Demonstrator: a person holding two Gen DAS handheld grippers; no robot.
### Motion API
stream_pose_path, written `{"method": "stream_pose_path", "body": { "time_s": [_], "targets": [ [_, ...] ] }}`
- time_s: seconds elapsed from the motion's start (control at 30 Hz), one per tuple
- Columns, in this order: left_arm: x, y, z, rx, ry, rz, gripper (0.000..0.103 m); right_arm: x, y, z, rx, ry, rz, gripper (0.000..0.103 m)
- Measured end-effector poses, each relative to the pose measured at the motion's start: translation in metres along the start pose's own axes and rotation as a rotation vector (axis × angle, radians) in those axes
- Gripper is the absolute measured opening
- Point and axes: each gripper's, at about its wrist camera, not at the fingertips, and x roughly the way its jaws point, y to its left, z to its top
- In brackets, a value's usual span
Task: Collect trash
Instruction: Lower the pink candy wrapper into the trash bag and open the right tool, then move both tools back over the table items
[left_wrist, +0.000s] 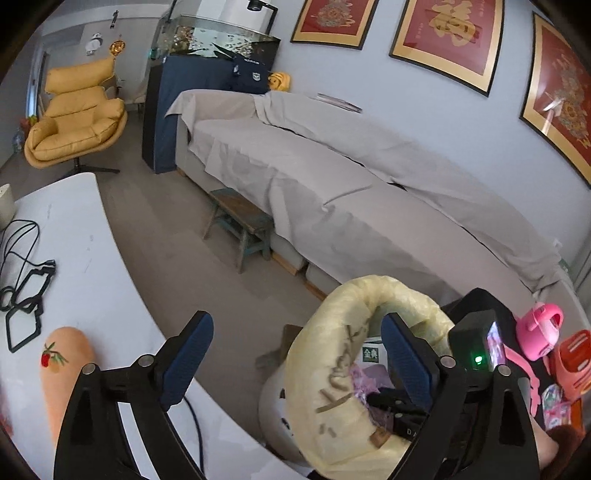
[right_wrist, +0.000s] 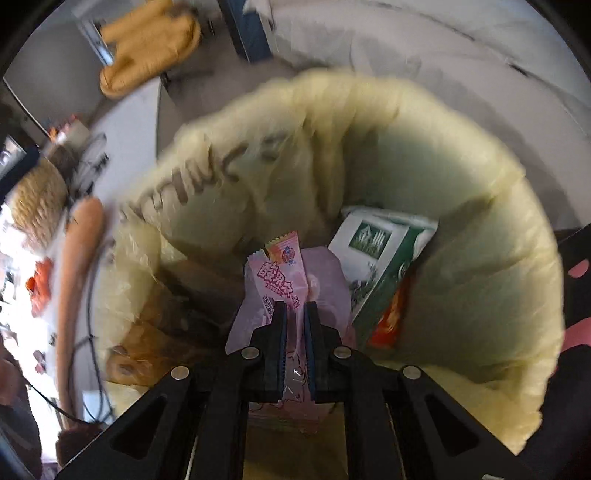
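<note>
A trash bin lined with a pale yellow bag (left_wrist: 332, 354) stands on the floor beside the white table; its rim fills the right wrist view (right_wrist: 480, 206). My right gripper (right_wrist: 295, 314) is shut on a pink snack wrapper (right_wrist: 284, 273) and holds it inside the bin's mouth. A green and white carton (right_wrist: 380, 266) and an orange-red wrapper (right_wrist: 388, 321) lie in the bin. In the left wrist view the right gripper (left_wrist: 391, 406) reaches into the bin. My left gripper (left_wrist: 295, 354) is open and empty, above the table edge next to the bin.
The white table (left_wrist: 92, 266) carries black cables (left_wrist: 22, 280) and an orange pillow (left_wrist: 62, 365). A grey covered sofa (left_wrist: 332, 177) and a small wooden stool (left_wrist: 240, 225) stand beyond the floor. Pink and red plastic items (left_wrist: 543, 332) sit at the right.
</note>
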Motion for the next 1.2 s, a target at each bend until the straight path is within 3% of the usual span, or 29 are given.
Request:
{"method": "stream_pose_path", "body": {
  "time_s": [0.13,0.2,0.27,0.43,0.63,0.8,1.07,1.2],
  "targets": [
    [-0.001,0.004,-0.002,-0.023,0.001,0.003,0.093,-0.009,-0.006,-0.006,0.023,-0.03,0.012,0.015],
    [-0.003,0.004,-0.002,-0.031,-0.001,0.002,0.093,-0.025,-0.011,-0.009,0.041,-0.08,0.029,0.039],
    [-0.007,0.002,0.0,-0.032,-0.008,0.002,0.093,-0.047,-0.014,-0.014,0.052,-0.155,0.021,0.053],
    [-0.022,-0.019,0.002,-0.011,-0.032,-0.001,0.093,-0.104,-0.028,-0.034,0.068,-0.308,-0.017,0.053],
    [-0.042,-0.069,-0.012,0.077,-0.03,-0.014,0.093,-0.177,-0.057,-0.084,0.113,-0.464,-0.131,0.055],
    [-0.055,-0.124,-0.027,0.177,-0.019,-0.057,0.093,-0.235,-0.086,-0.145,0.174,-0.583,-0.285,0.068],
    [-0.067,-0.213,-0.053,0.299,0.009,-0.149,0.095,-0.305,-0.144,-0.243,0.302,-0.667,-0.472,0.085],
    [-0.059,-0.264,-0.08,0.343,0.104,-0.254,0.095,-0.333,-0.173,-0.294,0.356,-0.676,-0.589,0.087]
  ]
}}
